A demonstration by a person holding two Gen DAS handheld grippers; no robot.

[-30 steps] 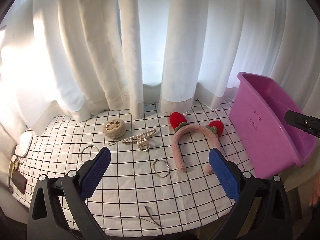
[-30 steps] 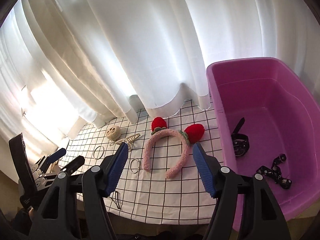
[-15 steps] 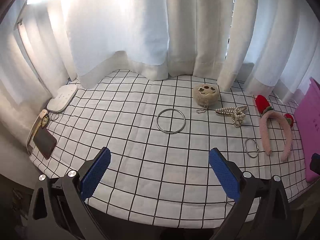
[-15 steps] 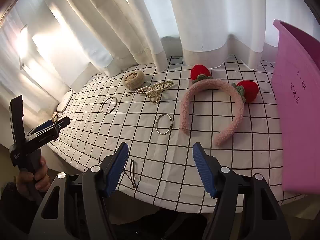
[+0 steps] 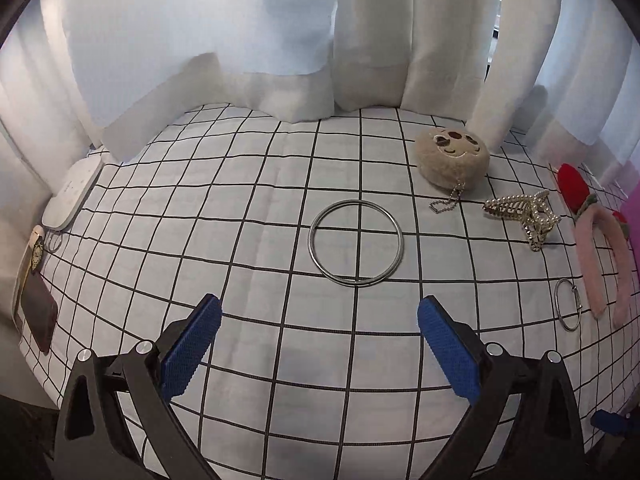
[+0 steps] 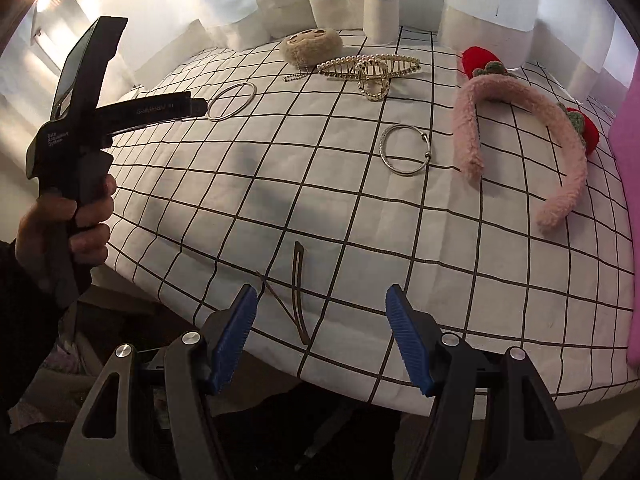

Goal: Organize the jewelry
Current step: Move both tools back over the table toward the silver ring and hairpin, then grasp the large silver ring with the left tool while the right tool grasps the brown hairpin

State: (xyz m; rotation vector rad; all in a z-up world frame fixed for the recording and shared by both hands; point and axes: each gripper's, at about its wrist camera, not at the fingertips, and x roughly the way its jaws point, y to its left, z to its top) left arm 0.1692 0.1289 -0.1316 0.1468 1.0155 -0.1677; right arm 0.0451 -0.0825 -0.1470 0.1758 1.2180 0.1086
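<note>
The large silver ring (image 5: 356, 243) lies flat on the grid cloth (image 5: 240, 184), dead ahead of the left gripper (image 5: 319, 330) and centred between its 2 blue pads; the jaws stand wide apart with nothing in them. It looks like thin, rigid metal: light, probably slick, and hard to lift off soft cloth. A sound hold would likely be across the wire at the near rim, with 1 pad inside the loop and 1 outside, since squeezing across the whole hoop could make it skate away.

Ahead and to the right of those jaws sit the tan plush charm (image 5: 451, 157) with its bead chain, the pearl claw clip (image 5: 524, 214), a smaller hoop (image 5: 567, 309) and the pink furry headband (image 5: 604, 258), soft and easy to pinch anywhere.

The right gripper (image 6: 321, 330) is also spread wide and empty. A thin brown hairpin (image 6: 298, 292) lies just ahead of its jaws, slightly left of centre: flat, springy and tiny, so it is best nipped near its bent end. Far right, the edge of a pink bin (image 6: 630, 184) shows.
</note>
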